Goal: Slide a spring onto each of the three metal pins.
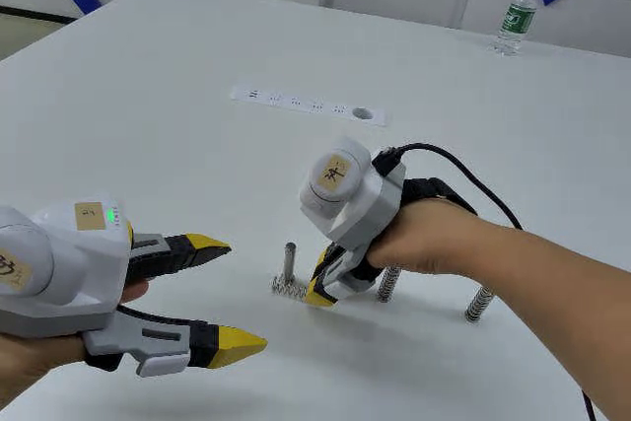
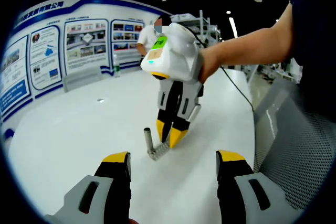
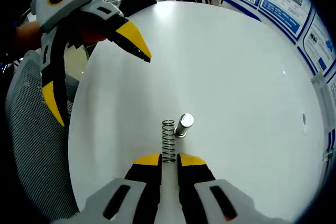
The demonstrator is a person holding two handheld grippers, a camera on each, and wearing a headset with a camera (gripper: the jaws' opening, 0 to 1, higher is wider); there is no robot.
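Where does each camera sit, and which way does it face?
Head view: on the head, facing down at the table; left gripper, right gripper and a forearm show.
Left gripper view: on the left gripper, facing the right gripper over its own open jaws.
Right gripper view: on the right gripper, jaws closed on the spring beside the bare pin.
All three share that spring and pin.

Straight ahead of the right claw (image 1: 317, 295), whose tips pinch a spring (image 3: 168, 142) lying on the counter (image 1: 148, 125), the bare pin (image 1: 289, 259) stands upright, just beside the spring. On that claw's hand side stand a sprung pin (image 1: 387, 283), close, and a second sprung pin (image 1: 479, 304), farther off. Open counter lies between the wide-spread left claw (image 1: 240, 294) and the bare pin. A power strip (image 1: 311, 104) lies well beyond both claws.
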